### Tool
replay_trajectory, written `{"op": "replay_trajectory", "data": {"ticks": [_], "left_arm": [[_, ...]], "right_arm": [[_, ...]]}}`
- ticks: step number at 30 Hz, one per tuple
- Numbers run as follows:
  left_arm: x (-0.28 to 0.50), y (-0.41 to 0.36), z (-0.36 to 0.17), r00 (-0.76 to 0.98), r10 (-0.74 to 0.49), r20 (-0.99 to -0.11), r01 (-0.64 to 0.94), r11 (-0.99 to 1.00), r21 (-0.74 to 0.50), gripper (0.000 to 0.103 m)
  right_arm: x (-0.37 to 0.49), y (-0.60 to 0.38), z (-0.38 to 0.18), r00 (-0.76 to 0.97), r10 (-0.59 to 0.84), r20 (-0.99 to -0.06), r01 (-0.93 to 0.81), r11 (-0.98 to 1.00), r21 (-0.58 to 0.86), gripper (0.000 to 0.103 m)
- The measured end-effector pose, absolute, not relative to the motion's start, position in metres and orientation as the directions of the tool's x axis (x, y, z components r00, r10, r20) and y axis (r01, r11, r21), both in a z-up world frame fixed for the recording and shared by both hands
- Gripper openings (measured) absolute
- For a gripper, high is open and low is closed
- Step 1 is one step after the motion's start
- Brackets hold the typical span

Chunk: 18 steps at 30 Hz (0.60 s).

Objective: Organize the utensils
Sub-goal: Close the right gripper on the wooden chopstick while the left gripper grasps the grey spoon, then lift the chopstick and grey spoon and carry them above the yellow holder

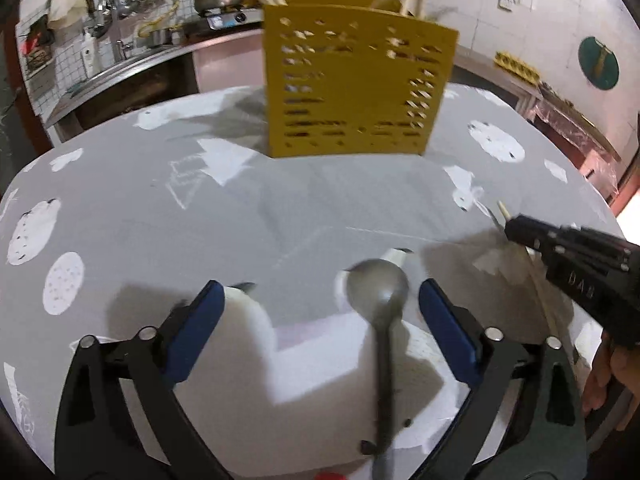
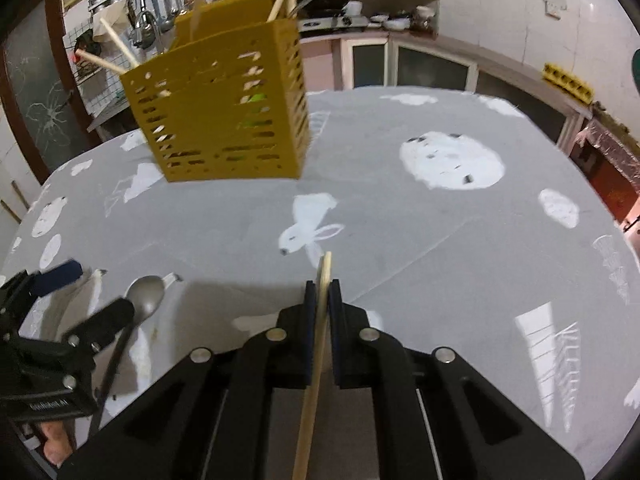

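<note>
The spoon (image 1: 382,300) lies on the surface (image 1: 280,208) at the lower middle of the left wrist view, its long axis running almost straight up the frame: the dull grey metal bowl points away toward the yellow holder (image 1: 356,88), and the dark slim handle runs back to the bottom edge. It sits between the blue-padded fingers (image 1: 200,328) of the left tool (image 1: 320,292), nearer the right-hand one; that tool is spread wide and holds nothing. In the right wrist view the chopstick (image 2: 320,320), pale wood and thin, runs from the bottom edge upward, its tip leaning slightly right, and the right tool (image 2: 322,284) is closed tight around it. The perforated yellow holder stands upright at the upper left of that view, with more pale sticks (image 2: 116,46) poking out of its top at slants. The grey cloth on the surface carries white printed shapes, a rabbit (image 2: 308,228) among them.
</note>
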<state>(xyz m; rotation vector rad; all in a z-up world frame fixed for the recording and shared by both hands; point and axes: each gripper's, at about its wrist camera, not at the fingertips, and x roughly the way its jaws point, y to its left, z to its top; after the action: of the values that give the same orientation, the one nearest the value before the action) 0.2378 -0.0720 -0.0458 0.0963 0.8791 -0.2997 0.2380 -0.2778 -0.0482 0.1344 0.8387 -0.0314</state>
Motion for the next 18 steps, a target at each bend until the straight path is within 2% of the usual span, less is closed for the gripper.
{"op": "replay_trajectory", "data": {"ticks": [2, 6, 11, 18], "left_arm": [[0.238, -0.079, -0.046, 0.594, -0.218, -0.775, 0.305, 0.952, -0.034, 0.092], [0.245, -0.093, -0.054, 0.534, -0.206, -0.82, 0.329, 0.944, -0.023, 0.069], [0.252, -0.095, -0.053, 0.513, -0.194, -0.837, 0.32, 0.947, -0.023, 0.065], [0.259, -0.084, -0.052, 0.494, -0.205, -0.845, 0.311, 0.949, -0.048, 0.045]], "right_arm": [[0.24, -0.28, -0.051, 0.662, 0.038, -0.749, 0.079, 0.99, 0.12, 0.007], [0.246, -0.281, -0.058, 0.647, 0.046, -0.761, 0.069, 0.991, 0.119, 0.007], [0.246, -0.282, -0.058, 0.647, 0.052, -0.76, 0.069, 0.99, 0.126, 0.007], [0.246, -0.279, -0.06, 0.647, 0.04, -0.762, 0.076, 0.99, 0.116, 0.007]]}}
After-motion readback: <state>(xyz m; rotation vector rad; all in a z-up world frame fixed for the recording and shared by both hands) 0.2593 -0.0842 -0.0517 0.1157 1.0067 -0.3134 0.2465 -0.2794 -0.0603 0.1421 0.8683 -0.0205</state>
